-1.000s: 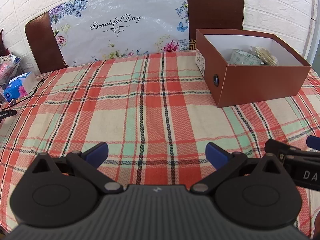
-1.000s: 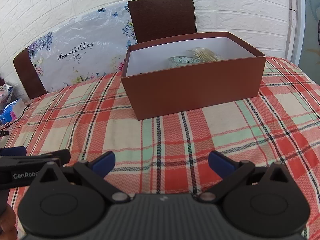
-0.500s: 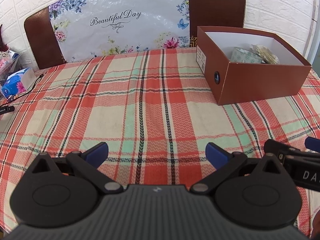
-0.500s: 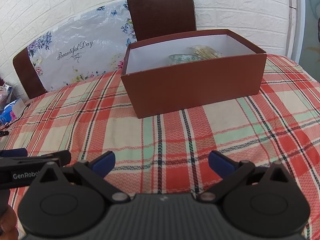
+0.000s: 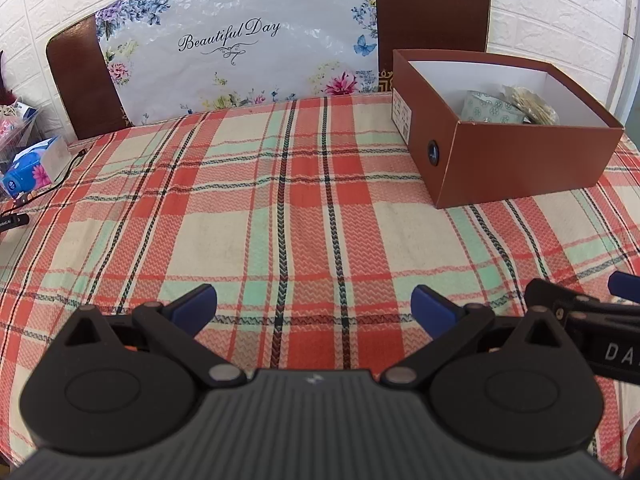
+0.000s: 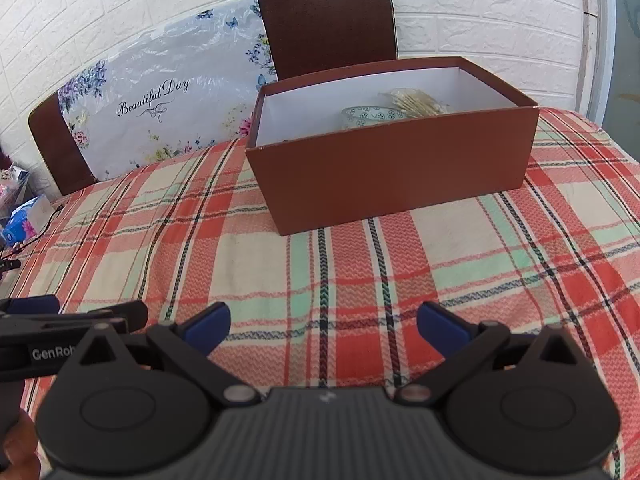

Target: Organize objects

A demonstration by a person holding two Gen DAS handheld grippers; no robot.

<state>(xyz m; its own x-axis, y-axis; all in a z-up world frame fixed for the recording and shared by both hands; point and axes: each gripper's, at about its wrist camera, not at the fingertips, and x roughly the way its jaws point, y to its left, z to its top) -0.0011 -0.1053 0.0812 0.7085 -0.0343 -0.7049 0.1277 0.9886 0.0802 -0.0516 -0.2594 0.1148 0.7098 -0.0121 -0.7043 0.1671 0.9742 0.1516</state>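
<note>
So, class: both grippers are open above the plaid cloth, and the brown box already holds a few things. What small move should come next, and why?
Probably hold both grippers back. The left gripper and right gripper are open and empty; the plaid cloth before them is bare. The patterned bowl and the clear packet already lie in the brown box, so little seems left to collect.

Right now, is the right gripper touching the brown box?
Apart. The right wrist view shows bare plaid tablecloth between the open right gripper and the brown box.
</note>
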